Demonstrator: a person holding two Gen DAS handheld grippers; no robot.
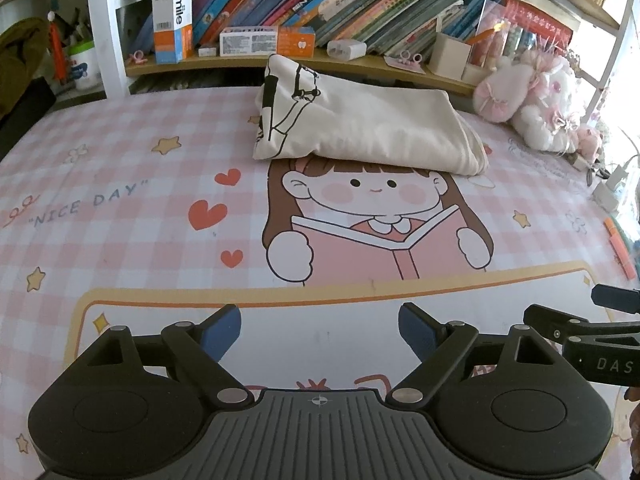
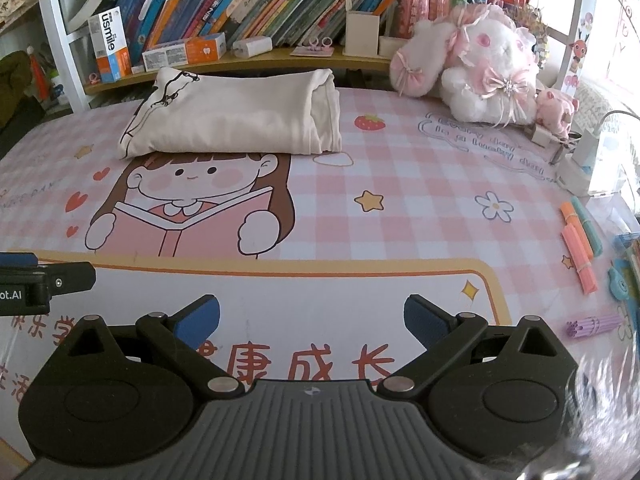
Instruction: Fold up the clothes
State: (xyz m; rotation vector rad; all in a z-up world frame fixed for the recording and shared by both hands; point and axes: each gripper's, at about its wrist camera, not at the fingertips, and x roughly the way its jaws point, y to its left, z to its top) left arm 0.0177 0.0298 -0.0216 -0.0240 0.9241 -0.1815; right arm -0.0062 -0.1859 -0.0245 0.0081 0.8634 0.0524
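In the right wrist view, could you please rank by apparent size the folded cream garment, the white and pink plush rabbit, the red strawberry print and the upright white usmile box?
1. Folded cream garment
2. White and pink plush rabbit
3. White usmile box
4. Red strawberry print

The garment looks only moderately larger than the rabbit.

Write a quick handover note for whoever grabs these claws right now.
Left claw: open, empty, low over the near edge of the desk mat.
Right claw: open, empty, beside the left one.
Cream shirt: lies folded into a bundle at the far side of the mat, below the bookshelf, beside the plush toy.
Done: shirt looks folded.
Left: no other clothes in view; check the fold's neatness.
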